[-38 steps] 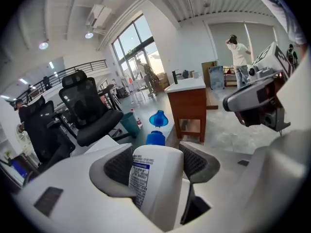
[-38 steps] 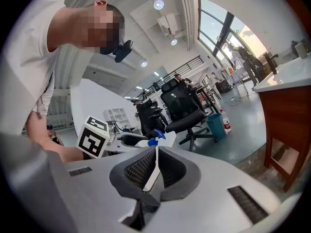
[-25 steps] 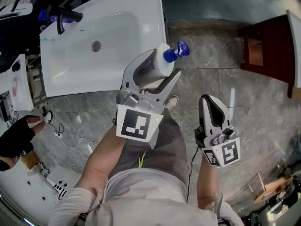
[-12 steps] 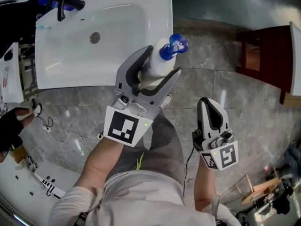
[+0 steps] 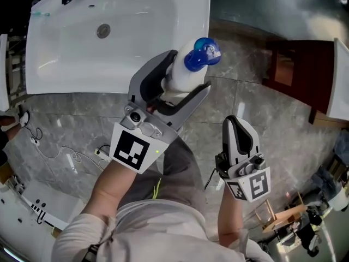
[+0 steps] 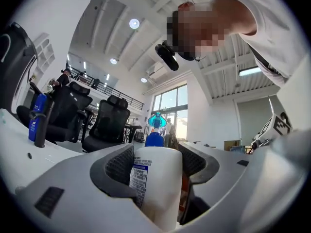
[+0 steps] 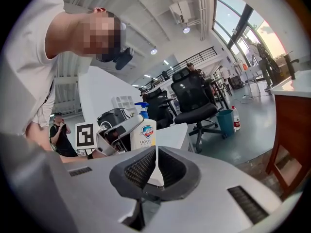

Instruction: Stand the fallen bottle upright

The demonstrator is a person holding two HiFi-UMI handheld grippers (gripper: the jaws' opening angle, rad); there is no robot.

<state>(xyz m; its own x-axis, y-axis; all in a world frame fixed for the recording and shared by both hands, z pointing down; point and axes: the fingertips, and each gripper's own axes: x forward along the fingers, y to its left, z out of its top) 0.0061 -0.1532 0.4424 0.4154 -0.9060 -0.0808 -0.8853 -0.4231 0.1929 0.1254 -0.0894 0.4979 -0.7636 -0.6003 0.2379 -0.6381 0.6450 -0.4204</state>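
Gripping the white pump bottle [image 5: 179, 81] by its body, the left gripper [image 5: 191, 69] holds it at upper centre of the head view, by the sink's [image 5: 197, 15] lower right corner. The right gripper [image 5: 238, 125], lower right, has its 2 jaws pressed together, empty.

A floor [image 5: 262, 119] of grey veined stone tiles is recorded in the head view. A white washbasin [image 5: 142, 42] is set at the upper left and a dark reddish-brown cabinet [image 5: 297, 72] at the right. In the gripper views a high white ceiling [image 6: 112, 38] with recessed round lights [image 6: 134, 23] is noted, together with white walls [image 6: 214, 125], tall bright windows [image 6: 170, 103], a railed upper gallery [image 6: 95, 85] and several black office chairs [image 6: 111, 125]. A teal bin [image 7: 225, 120] is seen standing on the glossy floor beside one chair.
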